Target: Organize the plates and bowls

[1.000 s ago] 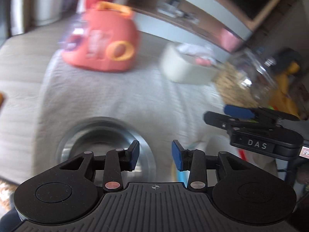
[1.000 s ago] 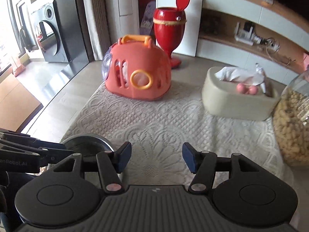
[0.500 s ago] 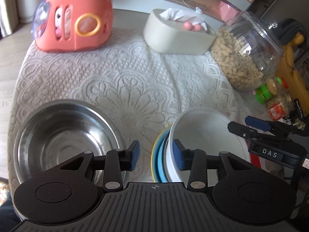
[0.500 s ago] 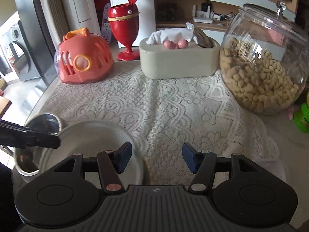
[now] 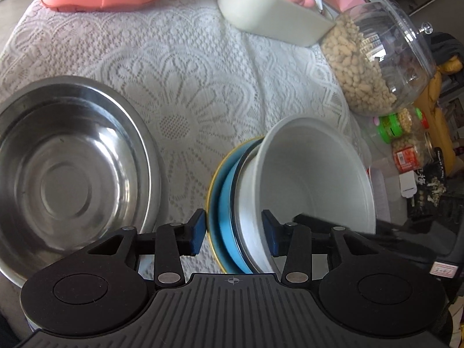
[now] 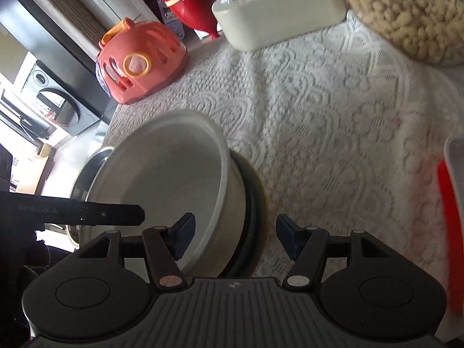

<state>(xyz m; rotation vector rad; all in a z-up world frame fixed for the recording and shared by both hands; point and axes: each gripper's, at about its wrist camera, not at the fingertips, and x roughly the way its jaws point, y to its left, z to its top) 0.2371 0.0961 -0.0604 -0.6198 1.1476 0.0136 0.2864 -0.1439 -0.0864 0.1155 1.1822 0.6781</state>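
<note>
A: Where is the white bowl [image 5: 313, 185] relative to the left gripper [image 5: 234, 233]?

B: Directly ahead of it. The white bowl sits nested in a blue plate [image 5: 224, 203] with a yellow rim, and the near-left edge of that stack lies between the left gripper's blue pads [image 5: 197, 230]. The pads stand apart at a middling width and I see no pressing on the rims.

A: And the steel bowl [image 5: 66, 174]?

B: Left of the white bowl, empty, on the lace-covered table [image 5: 188, 66], just beside the stack but not touching it.

A: The right gripper [image 6: 234, 236]?

B: It hangs over the opposite side of the white bowl [image 6: 162, 179]. The bowl's wall and the dark rim under it lie between its fingers, one pad [image 6: 182, 235] over the bowl's inside, the other outside. Its jaws are about half spread and grip nothing.

A: What lies beyond the white bowl?

B: A cream tissue box [image 5: 269, 20], a coral carrier [image 6: 139, 63] and a jar of nuts [image 5: 374, 63], all well apart from it.
</note>
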